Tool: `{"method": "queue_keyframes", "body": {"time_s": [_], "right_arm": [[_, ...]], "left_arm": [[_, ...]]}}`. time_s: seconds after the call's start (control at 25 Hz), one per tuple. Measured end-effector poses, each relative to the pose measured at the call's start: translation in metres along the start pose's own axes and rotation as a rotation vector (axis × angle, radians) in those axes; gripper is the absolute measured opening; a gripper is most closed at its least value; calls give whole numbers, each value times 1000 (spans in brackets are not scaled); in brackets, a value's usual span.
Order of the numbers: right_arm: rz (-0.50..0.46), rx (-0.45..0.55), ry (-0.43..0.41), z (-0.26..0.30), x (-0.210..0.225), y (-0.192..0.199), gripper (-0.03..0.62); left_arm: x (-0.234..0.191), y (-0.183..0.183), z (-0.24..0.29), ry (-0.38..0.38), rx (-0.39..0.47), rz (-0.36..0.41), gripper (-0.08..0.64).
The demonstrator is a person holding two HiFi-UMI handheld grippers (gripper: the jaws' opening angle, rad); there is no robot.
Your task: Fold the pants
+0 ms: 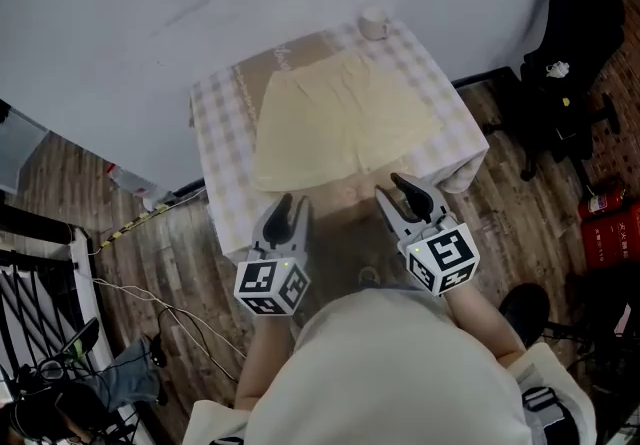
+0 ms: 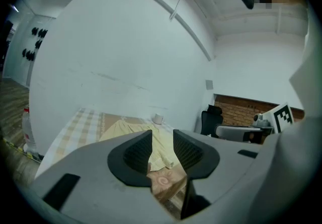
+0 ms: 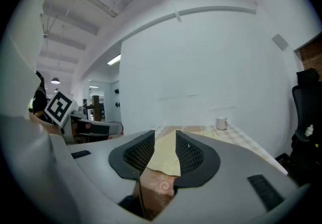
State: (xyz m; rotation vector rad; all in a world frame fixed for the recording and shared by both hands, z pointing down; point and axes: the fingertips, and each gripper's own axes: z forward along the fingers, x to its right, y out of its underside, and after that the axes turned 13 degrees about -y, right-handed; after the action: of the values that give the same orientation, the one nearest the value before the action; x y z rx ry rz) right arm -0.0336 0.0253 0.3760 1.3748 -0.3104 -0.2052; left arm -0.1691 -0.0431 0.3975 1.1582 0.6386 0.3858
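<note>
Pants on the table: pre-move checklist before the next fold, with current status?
1. The left hand-held gripper is empty, jaws apart: ok.
2. The right hand-held gripper is empty, jaws apart: ok.
3. The pants lie flat, fully on the table, with nothing hanging over its edge: ok.
4. The cup is off the pants, standing at the far edge beyond them: ok.
5. Both grippers sit at the near edge facing the near hem, short of the cloth: ok.
6. Whether the layers underneath are even and another fold is due: cannot tell.
</note>
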Motion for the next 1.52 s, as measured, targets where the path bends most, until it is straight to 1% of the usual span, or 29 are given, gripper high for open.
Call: {"method": "queue_keyframes", "body": {"time_s": [0.24, 0.52, 0.68, 0.84, 1.0, 1.16, 1.28, 1.4, 1.52], "right_arm": [[14, -14, -53, 18, 29, 4, 117], [78, -57, -98, 46, 36, 22, 126], [86, -67, -106, 66, 39, 25, 126], [67, -73, -110, 88, 40, 18, 126], [43, -74, -119, 115, 47, 7, 126], [47, -76, -114, 137, 55, 4, 124], [55, -93, -123, 151, 54, 7, 124], [48, -114, -126, 163, 54, 9, 121], [61, -123, -123, 172, 59, 10, 117]], "left_arm": [[-8, 7, 30, -74, -21, -32, 109], [-47, 25, 46, -170, -95, -66, 109], [-71, 38, 54, -203, -135, -75, 109], [-95, 54, 67, -229, -175, -98, 109], [-122, 66, 83, -267, -211, -100, 109], [-148, 86, 93, -315, -274, -106, 115], [-168, 98, 96, -356, -317, -117, 115], [-183, 107, 98, -380, -358, -115, 115], [-195, 115, 100, -396, -406, -107, 115]]}}
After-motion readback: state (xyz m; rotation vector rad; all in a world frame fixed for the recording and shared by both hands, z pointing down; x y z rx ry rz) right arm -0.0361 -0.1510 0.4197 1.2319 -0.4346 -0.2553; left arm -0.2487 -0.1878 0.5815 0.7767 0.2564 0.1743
